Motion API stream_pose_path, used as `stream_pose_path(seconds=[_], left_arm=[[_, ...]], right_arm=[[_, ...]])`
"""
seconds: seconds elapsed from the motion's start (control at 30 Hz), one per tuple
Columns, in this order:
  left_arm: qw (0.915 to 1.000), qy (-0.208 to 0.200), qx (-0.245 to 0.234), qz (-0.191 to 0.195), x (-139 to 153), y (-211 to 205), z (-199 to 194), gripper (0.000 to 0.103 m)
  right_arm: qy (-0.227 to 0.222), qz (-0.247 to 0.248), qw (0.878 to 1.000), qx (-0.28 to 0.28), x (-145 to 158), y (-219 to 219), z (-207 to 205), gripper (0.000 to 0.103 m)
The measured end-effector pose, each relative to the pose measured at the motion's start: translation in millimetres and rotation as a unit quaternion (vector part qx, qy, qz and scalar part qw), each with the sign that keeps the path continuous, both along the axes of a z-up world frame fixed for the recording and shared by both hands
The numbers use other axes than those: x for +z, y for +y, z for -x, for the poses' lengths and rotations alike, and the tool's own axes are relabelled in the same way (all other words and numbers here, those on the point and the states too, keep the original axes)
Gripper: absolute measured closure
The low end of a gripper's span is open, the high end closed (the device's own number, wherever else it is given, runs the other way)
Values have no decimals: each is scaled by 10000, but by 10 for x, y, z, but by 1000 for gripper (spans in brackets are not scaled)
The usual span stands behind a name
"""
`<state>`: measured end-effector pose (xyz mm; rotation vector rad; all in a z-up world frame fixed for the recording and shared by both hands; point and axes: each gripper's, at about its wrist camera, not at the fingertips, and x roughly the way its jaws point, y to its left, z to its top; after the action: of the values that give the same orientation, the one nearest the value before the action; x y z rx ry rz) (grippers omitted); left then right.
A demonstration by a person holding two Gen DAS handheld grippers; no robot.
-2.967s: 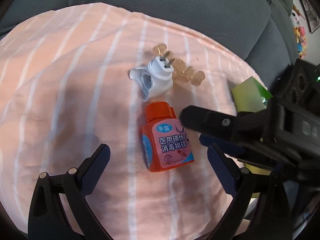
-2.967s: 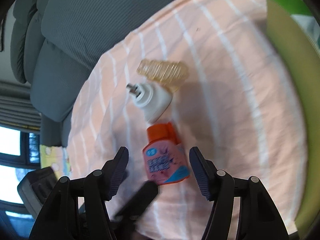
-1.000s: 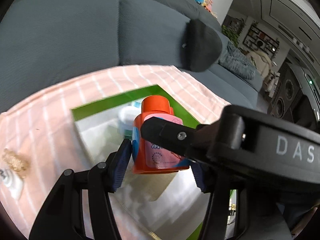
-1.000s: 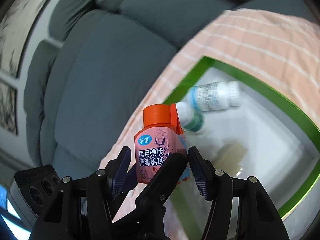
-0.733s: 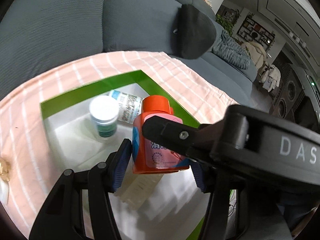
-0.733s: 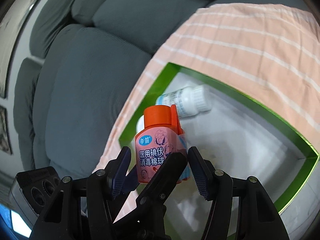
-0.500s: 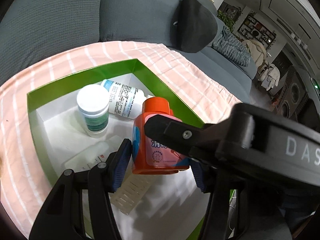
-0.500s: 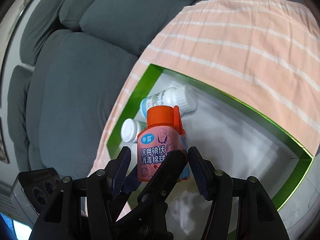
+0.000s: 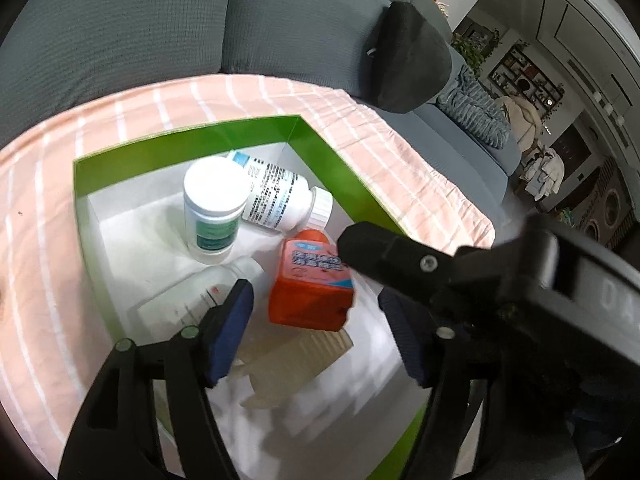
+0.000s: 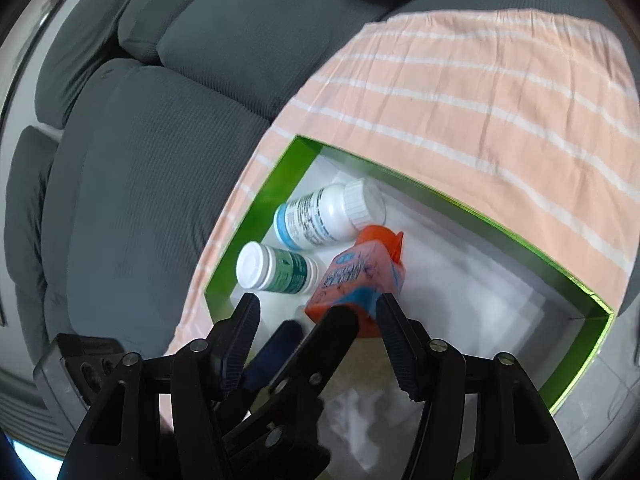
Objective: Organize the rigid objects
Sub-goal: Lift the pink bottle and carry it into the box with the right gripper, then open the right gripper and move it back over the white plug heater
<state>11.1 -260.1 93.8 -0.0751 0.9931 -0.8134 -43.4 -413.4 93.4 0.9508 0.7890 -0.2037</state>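
Orange bottle (image 9: 312,284) with blurred label, released in green-rimmed box (image 9: 192,140), grippers apart

orange bottle (image 9: 312,284) label: blurred | white bottles' (image 9: 276,200) print: unreadable

Inside the box (image 9: 192,136) on the striped cloth (image 9: 48,184): an upright jar (image 9: 214,210) just beside a toppled bottle (image 9: 280,200), a flask (image 9: 314,280) lying before both, a flat packet (image 9: 192,300) at its left.
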Motion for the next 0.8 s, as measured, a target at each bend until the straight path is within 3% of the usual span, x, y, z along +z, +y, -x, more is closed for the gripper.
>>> stream_pose_path(seconds=[0.07, 0.37, 0.47, 0.57, 0.8], left_arm=[[9999, -96, 42, -45, 43, 34, 32, 24], [9990, -317, 227, 210, 265, 330, 126, 16], [9979, -351, 386, 379, 346, 482, 159, 6], [9968, -442, 520, 424, 425, 592, 185, 4], [9936, -699, 761, 447, 592, 842, 301, 1]], right_arm=[[-47, 90, 9999, -59, 46, 16, 30, 40], [-367, 599, 9974, -177, 313, 164, 157, 24], [-354, 818, 9958, -197, 370, 229, 147, 23], [-400, 865, 9953, -172, 398, 278, 144, 16], [-477, 1237, 9910, -169, 516, 401, 172, 13]])
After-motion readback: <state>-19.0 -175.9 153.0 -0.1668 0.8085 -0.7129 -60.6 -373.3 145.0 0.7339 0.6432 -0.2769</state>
